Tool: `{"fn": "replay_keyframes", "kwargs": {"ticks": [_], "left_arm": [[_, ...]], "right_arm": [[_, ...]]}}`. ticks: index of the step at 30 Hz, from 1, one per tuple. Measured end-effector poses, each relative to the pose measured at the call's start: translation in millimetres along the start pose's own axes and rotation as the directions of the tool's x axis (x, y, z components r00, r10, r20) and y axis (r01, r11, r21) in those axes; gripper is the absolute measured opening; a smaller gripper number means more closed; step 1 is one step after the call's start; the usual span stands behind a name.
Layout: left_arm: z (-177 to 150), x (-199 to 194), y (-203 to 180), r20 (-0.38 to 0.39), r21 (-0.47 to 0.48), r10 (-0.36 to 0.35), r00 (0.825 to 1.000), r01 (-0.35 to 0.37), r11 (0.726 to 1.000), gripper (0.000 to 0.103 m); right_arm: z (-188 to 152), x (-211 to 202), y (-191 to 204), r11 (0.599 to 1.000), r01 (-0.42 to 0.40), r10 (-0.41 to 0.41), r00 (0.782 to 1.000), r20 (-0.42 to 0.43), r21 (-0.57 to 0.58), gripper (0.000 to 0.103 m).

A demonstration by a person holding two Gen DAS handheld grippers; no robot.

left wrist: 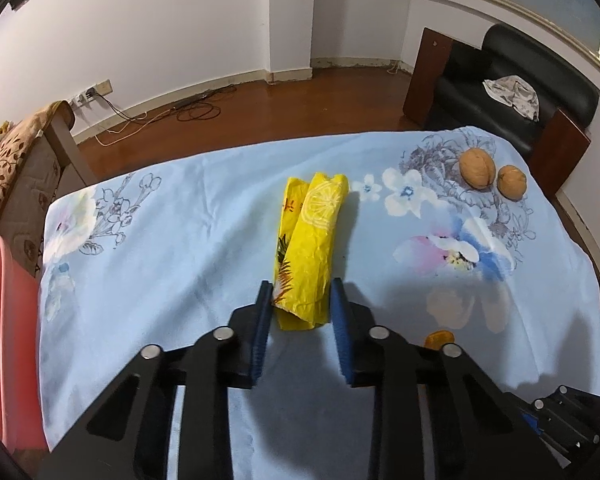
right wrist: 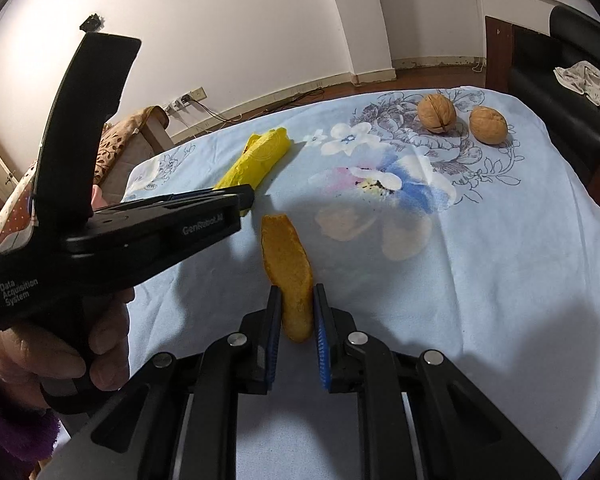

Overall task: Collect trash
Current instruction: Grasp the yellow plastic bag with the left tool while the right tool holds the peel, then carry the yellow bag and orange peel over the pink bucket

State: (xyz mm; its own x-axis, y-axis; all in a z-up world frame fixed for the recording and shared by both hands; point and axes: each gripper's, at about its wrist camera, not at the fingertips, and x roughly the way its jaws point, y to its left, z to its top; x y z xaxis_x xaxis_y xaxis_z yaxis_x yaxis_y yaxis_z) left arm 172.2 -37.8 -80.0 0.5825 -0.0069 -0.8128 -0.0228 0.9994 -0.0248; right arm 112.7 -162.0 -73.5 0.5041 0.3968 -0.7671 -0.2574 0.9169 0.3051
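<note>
A crumpled yellow wrapper with a lemon print lies on the blue floral tablecloth. My left gripper straddles its near end, fingers close on both sides with small gaps. The wrapper also shows in the right wrist view, with the left gripper at its near end. An orange peel lies on the cloth. My right gripper has its blue pads against the peel's near end. A bit of the peel shows in the left wrist view.
Two walnuts sit at the far right of the cloth, also in the right wrist view. A pink bin stands at the table's left. A black armchair with a cloth on it stands beyond the table.
</note>
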Motion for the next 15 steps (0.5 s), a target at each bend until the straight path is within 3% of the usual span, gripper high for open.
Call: {"fn": "replay_keyframes", "kwargs": {"ticks": [8,15], "left_arm": [[-3.4,-12.2,7.0,0.03,-0.025,-0.013,0.999,0.014,1.0,0.014],[-9.1,-38.9,22.4,0.071,-0.065,-0.027,0.997,0.032,0.997,0.012]], "right_arm": [[-0.6,0.2,0.3,1.0,0.004,-0.004,1.0,0.001,-0.004,0.015],[-0.8,2.0,3.1,1.0,0.021,-0.021,1.0,0.002,-0.018,0.015]]}}
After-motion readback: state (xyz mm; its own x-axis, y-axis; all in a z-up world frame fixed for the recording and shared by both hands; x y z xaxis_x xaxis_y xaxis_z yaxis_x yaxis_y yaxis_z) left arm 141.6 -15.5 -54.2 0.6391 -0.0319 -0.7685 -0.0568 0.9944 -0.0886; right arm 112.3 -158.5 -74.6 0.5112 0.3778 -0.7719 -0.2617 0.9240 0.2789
